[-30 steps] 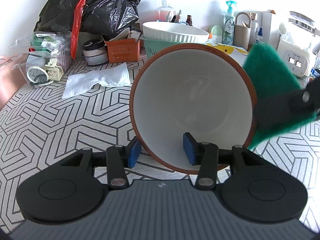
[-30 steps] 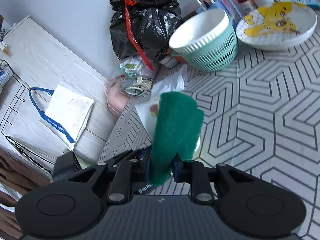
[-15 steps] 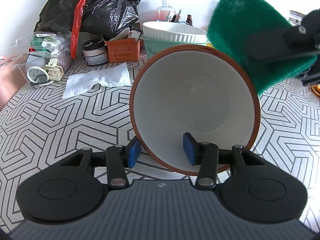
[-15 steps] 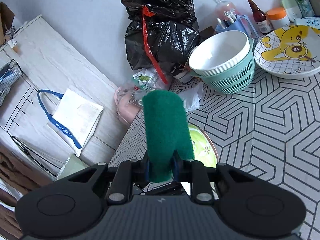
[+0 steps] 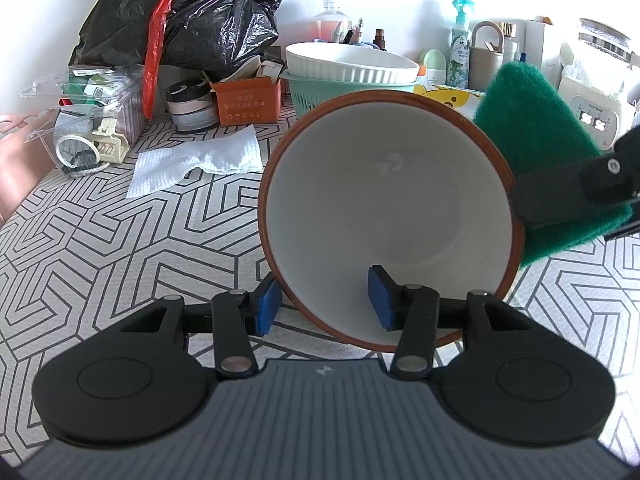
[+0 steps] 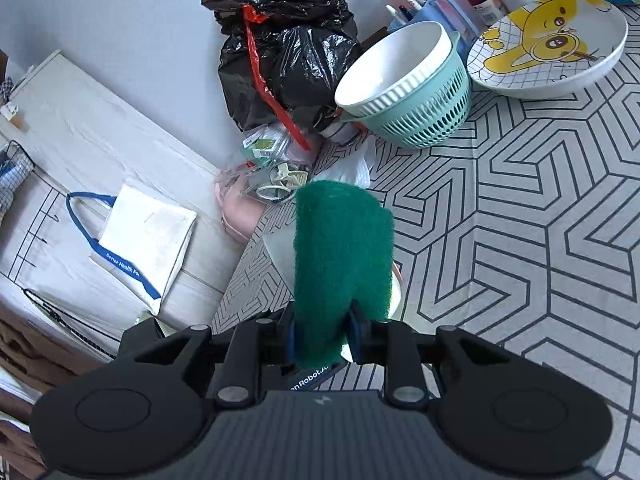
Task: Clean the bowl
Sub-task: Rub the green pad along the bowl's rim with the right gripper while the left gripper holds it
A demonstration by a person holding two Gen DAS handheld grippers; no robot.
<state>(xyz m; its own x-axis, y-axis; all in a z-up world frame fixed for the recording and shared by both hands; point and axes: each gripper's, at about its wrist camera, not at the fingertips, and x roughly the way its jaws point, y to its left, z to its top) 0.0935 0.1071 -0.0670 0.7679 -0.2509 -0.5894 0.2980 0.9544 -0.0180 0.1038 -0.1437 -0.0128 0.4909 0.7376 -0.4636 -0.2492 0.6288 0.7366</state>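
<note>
My left gripper point(image 5: 323, 304) holds a bowl point(image 5: 384, 208), white inside with a brown rim, tipped with its mouth toward the camera. One blue pad sits outside the wall and one inside it. The jaws are opening slightly, but the wall is still between the pads. My right gripper point(image 6: 322, 332) is shut on a folded green scouring pad point(image 6: 340, 248); its jaws are also easing open, with the pad still pinched. In the left wrist view the scouring pad point(image 5: 528, 120) lies against the bowl's right rim. In the right wrist view only slivers of the bowl point(image 6: 280, 252) show behind the pad.
On the patterned tablecloth point(image 5: 120, 248) at the back are a white ribbed bowl in a teal colander point(image 5: 348, 68), a black rubbish bag point(image 5: 180, 20), an orange box point(image 5: 246, 100) and a paper towel point(image 5: 200, 160). A cartoon plate point(image 6: 548, 40) is at the far right.
The scouring pad rose from the bowl's right side to above its upper right rim, then came back down against the right rim. The bowl and left gripper have stayed put.
</note>
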